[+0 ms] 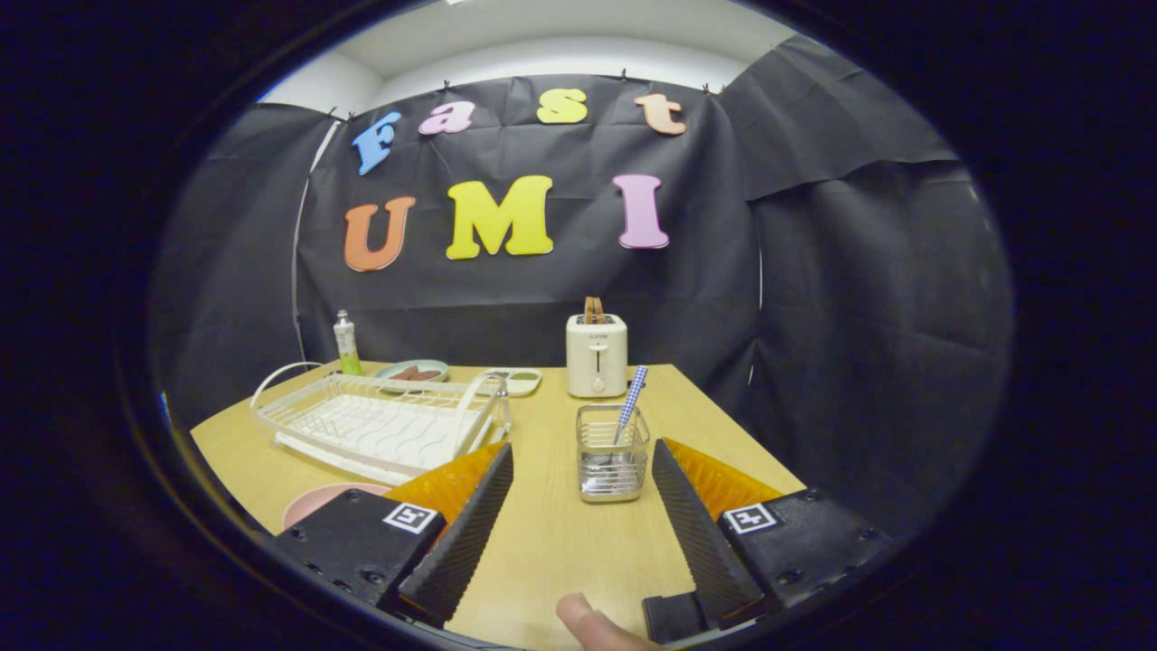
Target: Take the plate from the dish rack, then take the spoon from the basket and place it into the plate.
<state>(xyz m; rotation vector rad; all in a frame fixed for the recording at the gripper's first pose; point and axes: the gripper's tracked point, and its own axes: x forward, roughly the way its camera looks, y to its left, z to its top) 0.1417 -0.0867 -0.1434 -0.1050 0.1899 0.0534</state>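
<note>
jaws wide open, empty. pink plate (318, 500) already on tabletop (542, 542), lower left, beside dish rack (380, 425). spoon (630, 402) upright in basket (613, 452), frame centre. approach from above, pinch checkered handle, lift straight up.

Your gripper (583, 461) hangs with its fingers spread apart over the table (551, 542). Just ahead, between them, stands the basket (613, 454) with the spoon (630, 400) upright in it. To your left lies the dish rack (380, 423), the plate (312, 504) near it beside the left finger. Far behind the basket stands a toaster (597, 354).
</note>
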